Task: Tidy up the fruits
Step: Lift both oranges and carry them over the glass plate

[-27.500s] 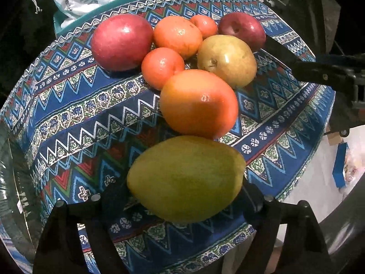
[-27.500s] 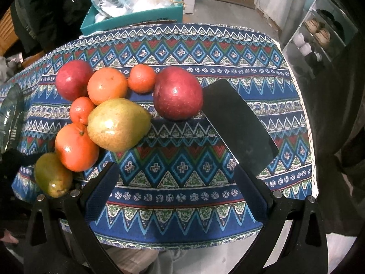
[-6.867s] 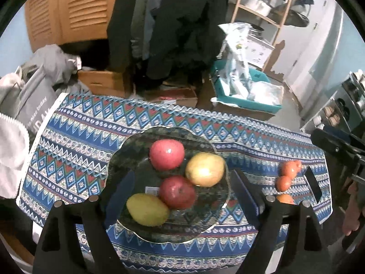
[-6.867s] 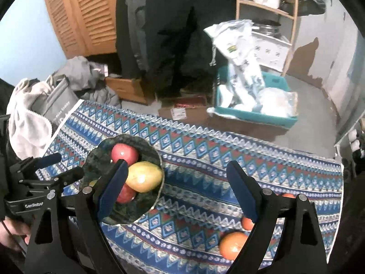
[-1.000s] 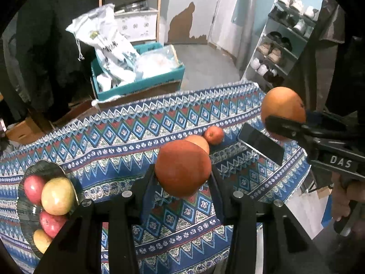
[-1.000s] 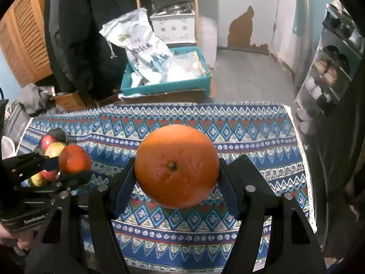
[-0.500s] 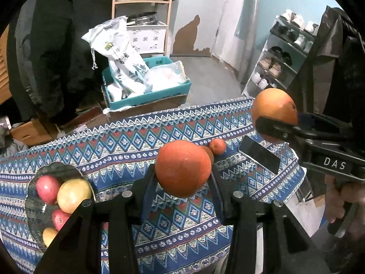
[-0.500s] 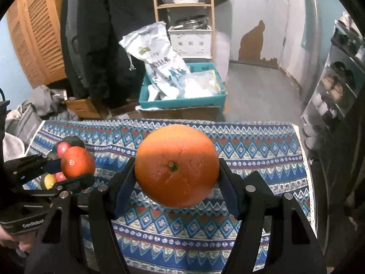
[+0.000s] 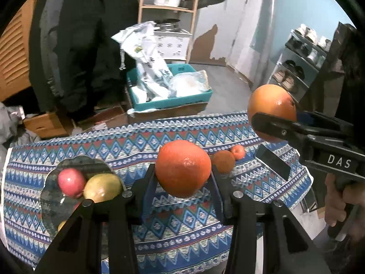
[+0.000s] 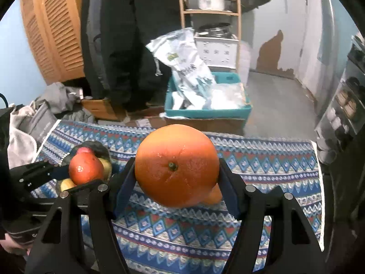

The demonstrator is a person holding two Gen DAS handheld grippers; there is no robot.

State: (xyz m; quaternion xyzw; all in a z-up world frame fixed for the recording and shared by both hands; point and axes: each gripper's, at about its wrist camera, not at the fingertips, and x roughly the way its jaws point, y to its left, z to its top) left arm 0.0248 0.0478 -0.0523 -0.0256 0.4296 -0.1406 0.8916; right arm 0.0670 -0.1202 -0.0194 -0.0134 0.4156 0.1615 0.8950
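Leftmost, a dark glass plate with a scalloped rim [image 9: 49, 182] sits on the blue zigzag-patterned tablecloth [image 9: 95, 141], holding a round red apple [image 9: 71, 182] and a yellow-green pear [image 9: 102, 187] that touch each other; two more fruits peek out at the plate's near side, mostly hidden behind the gripper's frame; next, the black left gripper [image 9: 182, 180] is clamped on a round deep-orange orange [image 9: 183, 167], lifted clear above the cloth, its pads pressing the fruit's two sides; just beyond, a small brownish-orange tangerine [image 9: 223, 161] and a smaller bright tangerine [image 9: 238, 151] lie on the cloth, touching or nearly so; a flat black phone-like slab [image 9: 275, 165] lies near the table's right end; farthest right, the black right gripper [image 10: 176, 178] grips a large pale-orange grapefruit-sized orange [image 10: 175, 167], also held in the air, stem end facing the right wrist camera; a hand [image 9: 337, 201] wraps its handle; behind the table, a teal plastic crate of white bags [image 9: 173, 100] stands on the floor.
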